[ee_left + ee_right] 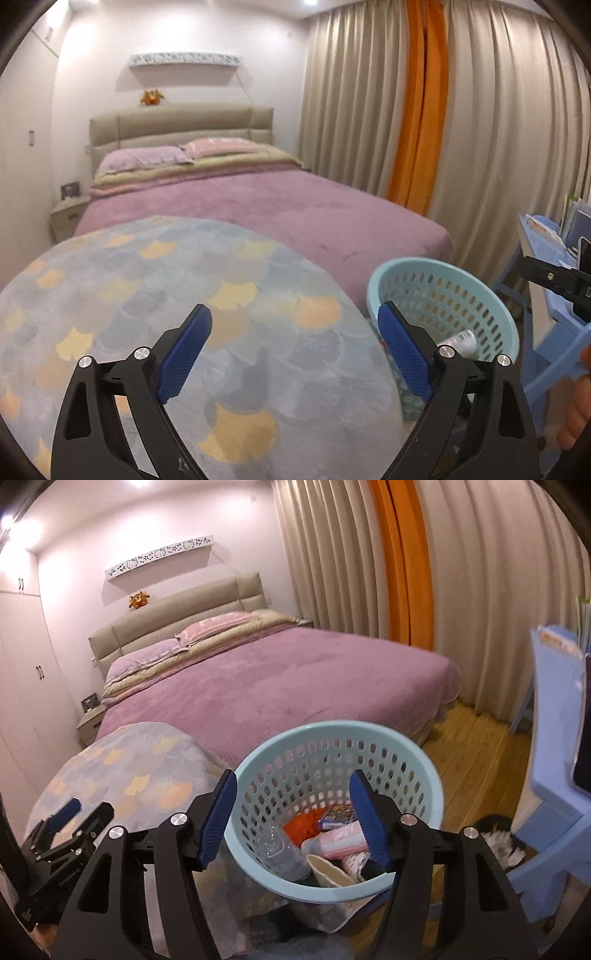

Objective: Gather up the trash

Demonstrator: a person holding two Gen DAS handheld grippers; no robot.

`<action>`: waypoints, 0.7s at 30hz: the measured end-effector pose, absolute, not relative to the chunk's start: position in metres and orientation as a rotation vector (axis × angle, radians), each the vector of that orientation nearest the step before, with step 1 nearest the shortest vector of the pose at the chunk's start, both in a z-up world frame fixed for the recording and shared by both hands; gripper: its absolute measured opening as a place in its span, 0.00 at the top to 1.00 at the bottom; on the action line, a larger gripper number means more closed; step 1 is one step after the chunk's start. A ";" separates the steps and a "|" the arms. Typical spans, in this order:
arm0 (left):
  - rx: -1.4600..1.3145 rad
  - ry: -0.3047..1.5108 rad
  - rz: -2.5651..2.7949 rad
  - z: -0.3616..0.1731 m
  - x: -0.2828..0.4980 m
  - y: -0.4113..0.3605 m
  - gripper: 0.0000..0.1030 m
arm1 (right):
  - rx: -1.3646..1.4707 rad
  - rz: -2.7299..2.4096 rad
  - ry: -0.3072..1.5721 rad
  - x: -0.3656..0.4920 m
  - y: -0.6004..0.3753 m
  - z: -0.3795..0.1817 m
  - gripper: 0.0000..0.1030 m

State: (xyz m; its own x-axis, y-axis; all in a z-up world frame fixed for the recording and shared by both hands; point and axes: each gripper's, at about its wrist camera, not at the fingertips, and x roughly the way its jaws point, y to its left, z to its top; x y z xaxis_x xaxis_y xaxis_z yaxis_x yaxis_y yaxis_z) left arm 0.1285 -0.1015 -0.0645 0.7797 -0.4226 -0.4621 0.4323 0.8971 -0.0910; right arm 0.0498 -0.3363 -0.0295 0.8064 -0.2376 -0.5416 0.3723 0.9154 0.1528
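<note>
Two grippers, left (293,347) and right (291,818), hang spread and empty. Light, stiff basket (424,771) holds trash; its rim looks best to grip.

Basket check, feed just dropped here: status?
Left gripper open over patterned blanket. Right gripper open above blue basket. Trash inside. Nothing in the way.

We are holding our right tool (291,814) wide apart over the pale blue perforated plastic basket (424,771), which is holding a clear plastic bottle (280,853), pink tube (340,843) and orange wrapper (306,823).
</note>
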 end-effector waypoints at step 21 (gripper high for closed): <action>0.035 0.452 -0.442 -0.068 0.118 -0.094 0.10 | 0.141 -0.404 0.448 0.036 -0.313 -0.019 0.29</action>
State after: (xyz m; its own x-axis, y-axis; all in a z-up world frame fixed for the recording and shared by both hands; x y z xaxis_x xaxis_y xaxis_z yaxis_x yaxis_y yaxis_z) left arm 0.1184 -0.0944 -0.0684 0.8066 -0.4053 -0.4301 0.4207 0.9050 -0.0638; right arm 0.0359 -0.3134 -0.0193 0.8240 -0.3480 -0.4471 0.4090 0.9115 0.0443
